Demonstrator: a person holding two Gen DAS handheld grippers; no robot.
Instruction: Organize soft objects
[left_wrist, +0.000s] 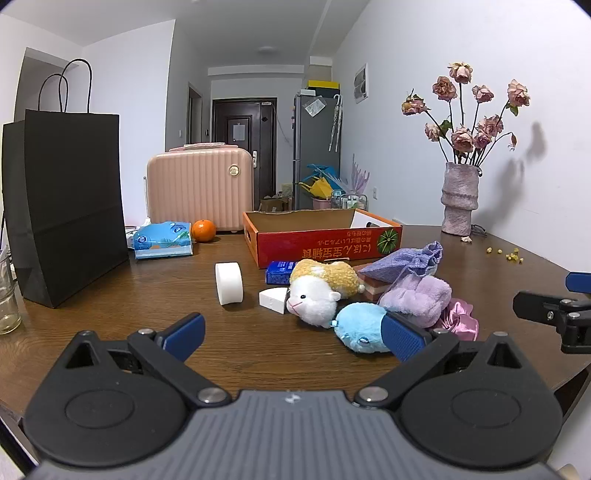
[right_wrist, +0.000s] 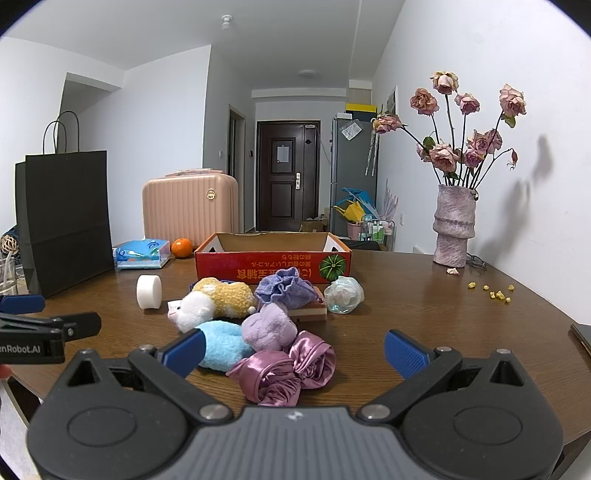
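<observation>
Left gripper (left_wrist: 291, 338), right gripper (right_wrist: 293, 354) (both agape); three plush toys (right_wrist: 218, 299), one box (right_wrist: 273, 264)

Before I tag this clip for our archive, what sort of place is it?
Most likely a lived-in apartment: a wooden dining table holds plush toys, with a pink suitcase, a fridge and an entrance door behind.

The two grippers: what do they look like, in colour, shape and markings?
Both look alike. The left gripper and the right gripper have a ribbed grey body, black linkage arms with silver pivots and blue ribbed fingers. White lettering ending "nRobot.AI" marks the left one's side.
</observation>
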